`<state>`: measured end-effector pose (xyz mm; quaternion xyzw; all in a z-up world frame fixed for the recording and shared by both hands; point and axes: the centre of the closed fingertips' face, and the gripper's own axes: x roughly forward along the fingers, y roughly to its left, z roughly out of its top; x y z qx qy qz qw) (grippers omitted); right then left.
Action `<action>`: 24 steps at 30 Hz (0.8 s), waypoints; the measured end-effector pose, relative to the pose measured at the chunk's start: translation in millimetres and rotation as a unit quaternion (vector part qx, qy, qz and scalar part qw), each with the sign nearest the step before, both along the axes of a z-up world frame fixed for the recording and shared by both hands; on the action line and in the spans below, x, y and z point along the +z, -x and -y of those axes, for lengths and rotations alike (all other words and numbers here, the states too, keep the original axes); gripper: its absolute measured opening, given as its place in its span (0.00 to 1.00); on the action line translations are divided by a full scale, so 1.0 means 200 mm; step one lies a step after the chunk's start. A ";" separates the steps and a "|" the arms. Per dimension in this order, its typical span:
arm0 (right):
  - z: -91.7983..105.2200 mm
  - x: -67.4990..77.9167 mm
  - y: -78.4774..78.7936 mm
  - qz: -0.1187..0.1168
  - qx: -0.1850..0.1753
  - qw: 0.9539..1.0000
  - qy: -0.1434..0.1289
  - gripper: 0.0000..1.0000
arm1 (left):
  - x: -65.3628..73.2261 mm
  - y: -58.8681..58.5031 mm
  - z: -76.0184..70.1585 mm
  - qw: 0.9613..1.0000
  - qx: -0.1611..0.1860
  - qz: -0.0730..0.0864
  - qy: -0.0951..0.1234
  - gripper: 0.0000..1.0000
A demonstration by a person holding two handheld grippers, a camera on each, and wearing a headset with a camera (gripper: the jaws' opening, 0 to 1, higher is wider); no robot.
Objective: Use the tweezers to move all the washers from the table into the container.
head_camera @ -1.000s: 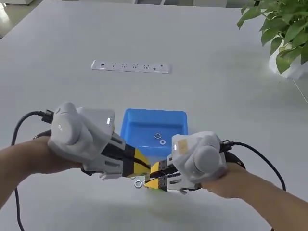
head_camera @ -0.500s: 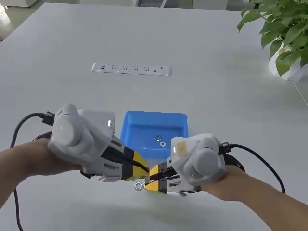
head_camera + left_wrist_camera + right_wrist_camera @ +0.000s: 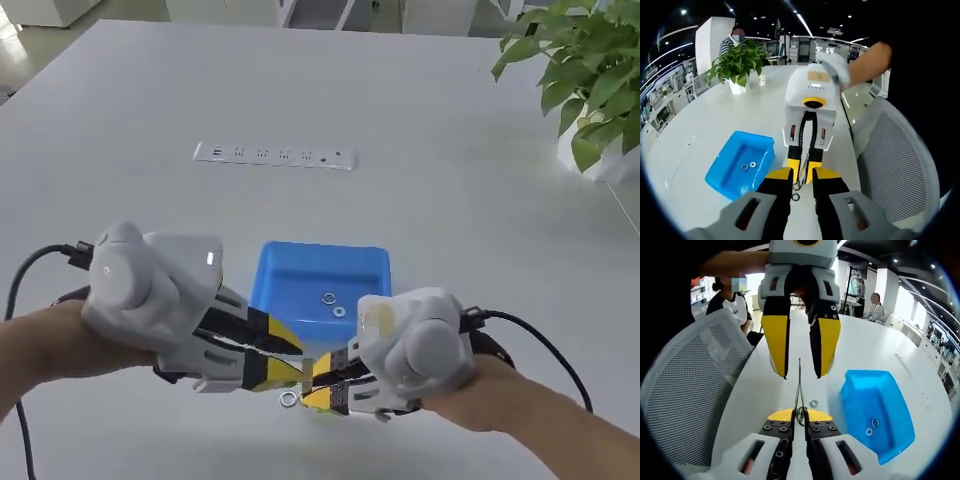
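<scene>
White surface (image 3: 450,200) is carrying a blue container (image 3: 285,270) with two washers (image 3: 333,303) lying inside. One more washer (image 3: 813,403) is lying just beside the tweezers (image 3: 799,382), on the container's side. The right tool (image 3: 800,415) is squeezing the tweezers, which are pointing at the left tool (image 3: 802,174), hanging open and empty.

Shows no legible text, brand or number: yellow label (image 3: 818,76) on the right gripper (image 3: 802,172) and markings on the power strip (image 3: 272,155) too small to read.
</scene>
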<state>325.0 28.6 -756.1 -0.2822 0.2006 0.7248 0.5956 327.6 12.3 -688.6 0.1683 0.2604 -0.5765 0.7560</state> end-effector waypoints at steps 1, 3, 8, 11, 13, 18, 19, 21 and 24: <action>0.00 0.01 0.00 0.001 0.001 1.000 0.000 0.08 | 0.00 0.00 0.00 1.000 0.002 0.000 0.001 0.21; 0.01 0.04 -0.01 0.004 -0.001 1.000 -0.002 0.08 | 0.01 0.00 0.00 1.000 0.004 0.001 0.002 0.23; 0.02 0.10 -0.03 0.011 -0.003 1.000 -0.003 0.08 | 0.02 0.00 -0.02 1.000 0.018 -0.003 0.008 0.30; 0.03 0.13 -0.04 0.015 -0.003 1.000 -0.005 0.08 | 0.03 0.00 -0.03 0.999 0.029 -0.004 0.014 0.35; 0.03 0.16 -0.05 0.018 -0.004 1.000 -0.007 0.08 | 0.04 -0.01 -0.04 0.999 0.038 -0.005 0.020 0.39; 0.03 0.22 -0.08 0.022 -0.006 1.000 -0.012 0.08 | 0.05 -0.01 -0.05 0.998 0.052 -0.004 0.032 0.49; 0.03 0.23 -0.08 0.023 -0.005 1.000 -0.012 0.08 | 0.05 -0.01 -0.05 0.998 0.053 -0.003 0.032 0.49; 0.03 0.24 -0.09 0.023 -0.006 1.000 -0.014 0.08 | 0.06 -0.01 -0.06 0.998 0.059 -0.003 0.035 0.53; 0.03 0.27 -0.12 0.023 -0.008 1.000 -0.019 0.08 | 0.07 -0.01 -0.07 0.996 0.069 -0.003 0.047 0.59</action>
